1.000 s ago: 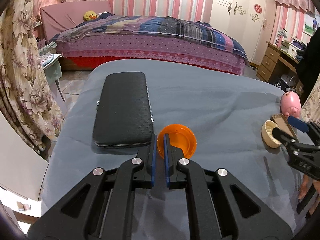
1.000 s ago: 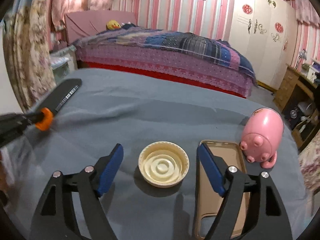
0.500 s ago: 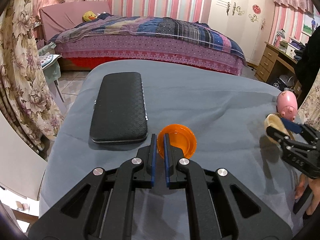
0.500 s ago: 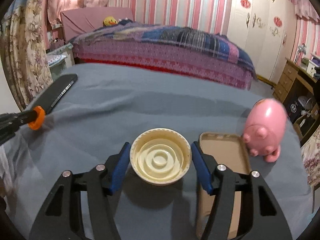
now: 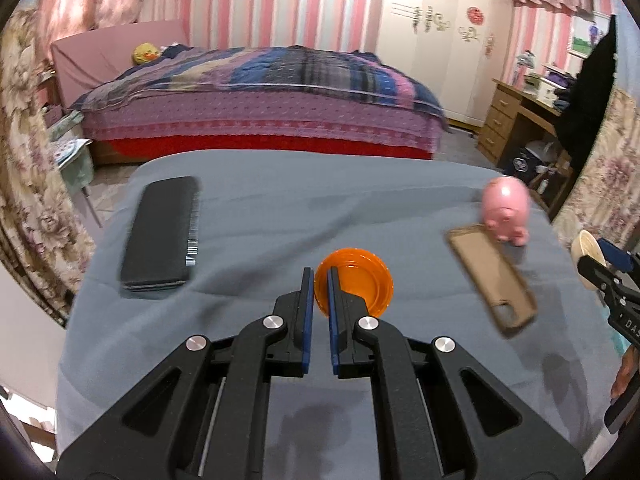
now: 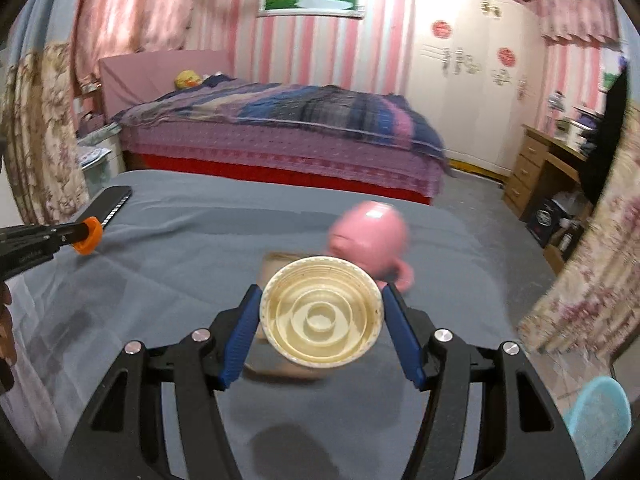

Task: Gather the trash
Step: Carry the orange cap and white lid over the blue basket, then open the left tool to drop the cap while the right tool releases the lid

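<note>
Trash comes first: we see two round plastic lids, each held in its own gripper above the grey cloth-covered table (image 5: 248,216); the cream lid (image 6: 320,322) — shallow, glossy, moulded in concentric rings with a small raised hub — sits between the blue pads of the right gripper (image 6: 320,328), whose jaws have just been closing and now press on its rim from both sides; its shadow falls on the cloth below, so it hangs clear of the table; the orange lid (image 5: 354,282), thin and translucent with a smooth dished face, is pinched by its edge in the left gripper (image 5: 318,320), the blue-lined jaws drawn nearly together on the rim; from the right wrist view we see that same lid edge-on at the far left, held above the cloth. Below and behind the cream lid lies a tan phone case (image 5: 490,280), a flat open rectangle with rounded corners; just beside its far end stands a glossy pink pig figure (image 5: 506,210), egg-shaped and blurred; well apart, by the left edge, rests a black textured case (image 5: 162,232), long and flat with a metal-trimmed side; the cloth is soft and lightly creased.
</note>
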The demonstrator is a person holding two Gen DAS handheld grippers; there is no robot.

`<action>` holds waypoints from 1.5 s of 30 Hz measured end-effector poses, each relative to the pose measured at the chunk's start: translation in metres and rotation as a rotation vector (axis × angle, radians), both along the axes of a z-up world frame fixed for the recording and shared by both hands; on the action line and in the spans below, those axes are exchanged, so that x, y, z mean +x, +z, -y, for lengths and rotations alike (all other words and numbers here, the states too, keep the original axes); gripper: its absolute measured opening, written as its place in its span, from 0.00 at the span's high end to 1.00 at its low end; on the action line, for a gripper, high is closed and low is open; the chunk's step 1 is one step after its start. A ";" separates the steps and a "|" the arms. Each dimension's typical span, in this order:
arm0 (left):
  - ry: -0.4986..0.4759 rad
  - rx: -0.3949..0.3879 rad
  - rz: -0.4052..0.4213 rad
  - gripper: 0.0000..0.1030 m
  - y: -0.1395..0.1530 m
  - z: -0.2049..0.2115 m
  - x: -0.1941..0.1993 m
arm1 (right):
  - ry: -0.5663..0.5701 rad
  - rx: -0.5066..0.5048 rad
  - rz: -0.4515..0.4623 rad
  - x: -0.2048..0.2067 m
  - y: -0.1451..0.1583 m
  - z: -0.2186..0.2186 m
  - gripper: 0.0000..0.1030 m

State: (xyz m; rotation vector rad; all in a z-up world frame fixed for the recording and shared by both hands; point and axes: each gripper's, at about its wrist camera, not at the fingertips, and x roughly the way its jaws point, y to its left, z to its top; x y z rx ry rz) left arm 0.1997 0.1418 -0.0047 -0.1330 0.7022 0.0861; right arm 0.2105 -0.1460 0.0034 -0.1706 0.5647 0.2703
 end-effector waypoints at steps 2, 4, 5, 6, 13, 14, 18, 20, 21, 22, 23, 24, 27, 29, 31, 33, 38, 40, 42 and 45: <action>-0.030 0.004 0.005 0.95 0.005 0.023 0.000 | -0.038 0.004 0.005 -0.009 0.005 0.026 0.41; -0.060 0.007 0.007 0.95 0.009 0.044 0.000 | -0.094 0.013 0.012 -0.023 0.011 0.062 0.41; -0.076 0.008 0.009 0.95 0.011 0.056 -0.001 | -0.119 0.015 0.017 -0.030 0.013 0.079 0.41; -0.091 0.009 0.010 0.95 0.011 0.066 -0.002 | -0.133 0.016 0.019 -0.033 0.015 0.088 0.41; -0.196 0.015 0.001 0.95 0.013 0.150 -0.006 | -0.286 0.022 0.033 -0.068 0.023 0.191 0.41; -0.212 0.017 0.000 0.95 0.012 0.163 -0.007 | -0.297 0.022 0.033 -0.070 0.023 0.199 0.41; -0.274 0.003 -0.012 0.95 0.009 0.212 -0.009 | -0.363 0.014 0.036 -0.088 0.020 0.247 0.41; -0.306 0.009 -0.013 0.95 0.006 0.238 -0.012 | -0.387 0.005 0.039 -0.092 0.018 0.262 0.41; -0.316 0.011 -0.014 0.95 0.006 0.246 -0.012 | -0.402 0.001 0.040 -0.097 0.017 0.272 0.41; -0.335 0.012 -0.017 0.95 0.005 0.263 -0.013 | -0.420 0.002 0.041 -0.102 0.016 0.285 0.41; -0.345 0.011 -0.017 0.95 0.004 0.273 -0.013 | -0.425 0.002 0.042 -0.104 0.015 0.288 0.41; -0.355 0.009 -0.017 0.95 0.003 0.282 -0.015 | -0.440 0.003 0.041 -0.108 0.014 0.299 0.41; -0.397 -0.011 -0.016 0.95 -0.001 0.314 -0.018 | -0.478 0.009 0.044 -0.120 0.010 0.324 0.41; -0.428 -0.010 -0.009 0.95 -0.004 0.341 -0.020 | -0.501 0.013 0.043 -0.125 0.008 0.337 0.41; -0.459 -0.030 -0.007 0.95 -0.006 0.361 -0.021 | -0.533 0.023 0.048 -0.133 0.007 0.353 0.41; -0.487 -0.046 -0.010 0.95 -0.008 0.379 -0.020 | -0.553 0.029 0.049 -0.138 0.005 0.363 0.41; -0.582 -0.026 -0.013 0.95 -0.019 0.434 -0.024 | -0.602 0.046 0.036 -0.149 -0.008 0.386 0.41; -0.617 -0.019 -0.016 0.95 -0.024 0.452 -0.026 | -0.620 0.057 0.027 -0.153 -0.016 0.396 0.41; -0.645 -0.001 -0.018 0.95 -0.027 0.469 -0.026 | -0.632 0.072 0.020 -0.155 -0.023 0.405 0.41; -0.674 0.026 -0.018 0.95 -0.034 0.493 -0.025 | -0.639 0.084 0.011 -0.154 -0.032 0.413 0.41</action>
